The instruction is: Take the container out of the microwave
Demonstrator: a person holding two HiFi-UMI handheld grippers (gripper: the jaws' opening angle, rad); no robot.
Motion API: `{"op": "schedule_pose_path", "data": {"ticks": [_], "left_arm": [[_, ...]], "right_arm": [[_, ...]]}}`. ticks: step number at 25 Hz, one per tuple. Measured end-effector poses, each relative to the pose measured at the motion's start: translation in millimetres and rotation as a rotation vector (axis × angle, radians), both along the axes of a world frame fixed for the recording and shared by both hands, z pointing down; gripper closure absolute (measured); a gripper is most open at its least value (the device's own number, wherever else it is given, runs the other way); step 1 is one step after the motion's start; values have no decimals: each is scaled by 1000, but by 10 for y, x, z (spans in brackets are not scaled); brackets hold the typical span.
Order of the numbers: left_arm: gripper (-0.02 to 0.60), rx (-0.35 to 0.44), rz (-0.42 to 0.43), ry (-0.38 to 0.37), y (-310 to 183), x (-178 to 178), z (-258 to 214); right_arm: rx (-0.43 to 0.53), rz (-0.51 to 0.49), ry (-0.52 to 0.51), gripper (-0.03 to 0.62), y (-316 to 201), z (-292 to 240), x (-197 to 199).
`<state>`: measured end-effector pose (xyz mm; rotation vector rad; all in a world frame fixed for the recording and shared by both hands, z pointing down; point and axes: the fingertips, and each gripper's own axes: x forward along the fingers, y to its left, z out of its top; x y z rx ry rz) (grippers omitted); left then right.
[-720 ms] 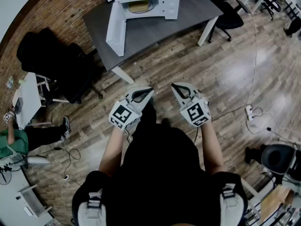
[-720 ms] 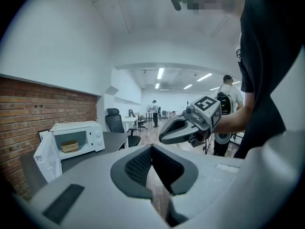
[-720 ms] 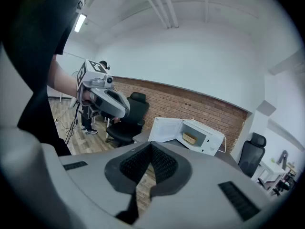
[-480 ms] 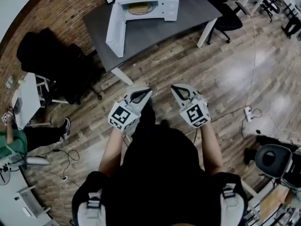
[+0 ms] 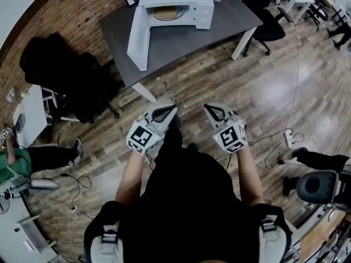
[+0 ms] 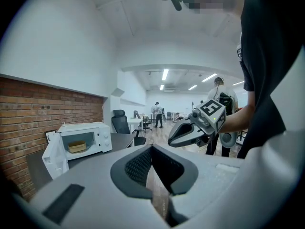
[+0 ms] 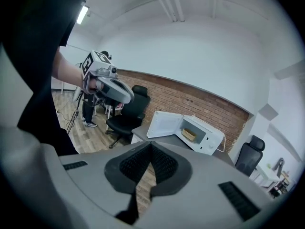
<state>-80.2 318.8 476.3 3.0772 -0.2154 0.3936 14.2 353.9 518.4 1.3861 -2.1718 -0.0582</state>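
The white microwave (image 5: pixel 181 1) stands on a dark grey table (image 5: pixel 186 43) at the far end of the room, its door (image 5: pixel 138 37) swung wide open to the left. A tan container (image 5: pixel 168 13) sits inside it, also seen in the left gripper view (image 6: pixel 76 147) and the right gripper view (image 7: pixel 189 134). My left gripper (image 5: pixel 172 109) and right gripper (image 5: pixel 208 108) are held side by side over the wooden floor, well short of the table. Both are shut with nothing between the jaws, as each gripper view shows: left gripper (image 6: pixel 151 150), right gripper (image 7: pixel 151 145).
Black office chairs (image 5: pixel 71 75) crowd the table's left side, and another chair (image 5: pixel 269 16) stands at its right end. A power strip with cables (image 5: pixel 289 139) lies on the floor to the right, near a person's legs (image 5: pixel 315 160) and a stool (image 5: pixel 315 186). A seated person (image 5: pixel 13 166) is at far left.
Both grippers stay shut and level with each other, drifting only slightly. The view has shifted a little towards the table. A person's legs have come into view at the right, beside the stool.
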Motion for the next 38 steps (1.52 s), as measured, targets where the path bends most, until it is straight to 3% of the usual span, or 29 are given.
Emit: {"op": "schedule_pose_path", "data": {"ticks": [17, 30, 38], "left_arm": [[580, -13, 103, 4, -856, 422, 127], [580, -46, 74, 21, -1731, 417, 252], [580, -61, 99, 22, -2194, 446, 260]], "right_arm": [[-72, 5, -17, 595, -827, 222, 149], [-88, 30, 1, 595, -1612, 350, 182], [-70, 66, 17, 595, -2136, 305, 218]]}}
